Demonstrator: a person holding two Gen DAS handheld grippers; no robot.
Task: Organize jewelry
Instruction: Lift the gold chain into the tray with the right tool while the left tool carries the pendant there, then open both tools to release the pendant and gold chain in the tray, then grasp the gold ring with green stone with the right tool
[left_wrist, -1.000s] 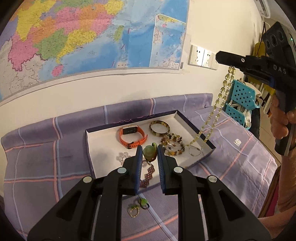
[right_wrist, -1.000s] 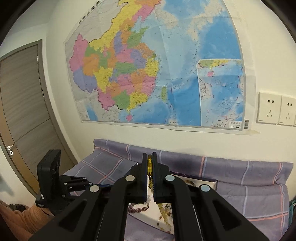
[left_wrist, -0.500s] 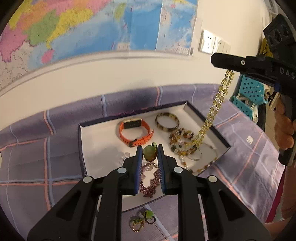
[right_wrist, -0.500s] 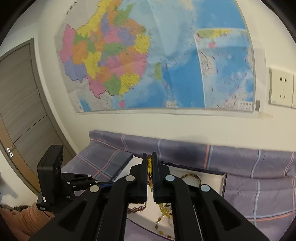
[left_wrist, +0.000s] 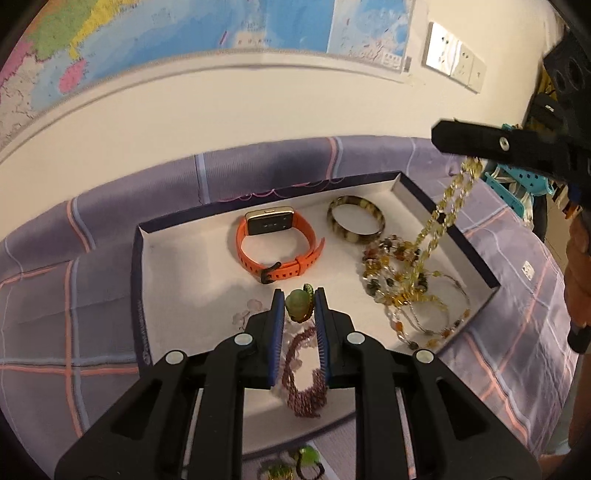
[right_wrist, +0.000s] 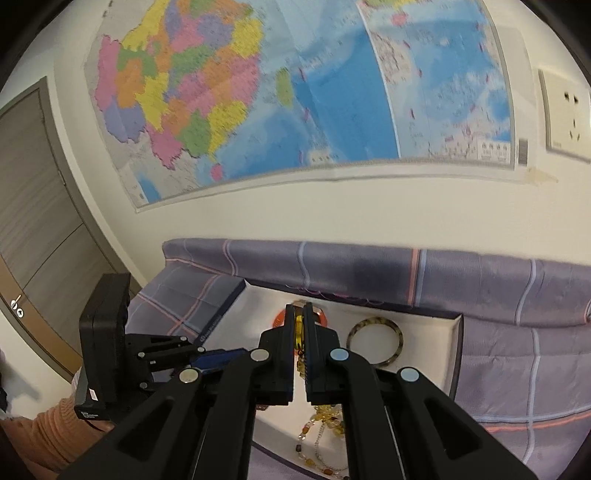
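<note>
Gripping a green pendant (left_wrist: 297, 303) whose purple bead strand (left_wrist: 303, 384) trails below, the left gripper (left_wrist: 299, 306) hovers over the white tray (left_wrist: 177, 280); rightward, the right gripper (right_wrist: 298, 325) pinches a yellow bead chain (left_wrist: 439, 221) draping onto bracelets, seemingly already touching them. Releasing there could tangle the strands.

Even indoor light (fisheye-bent, slightly blurred edges)
</note>
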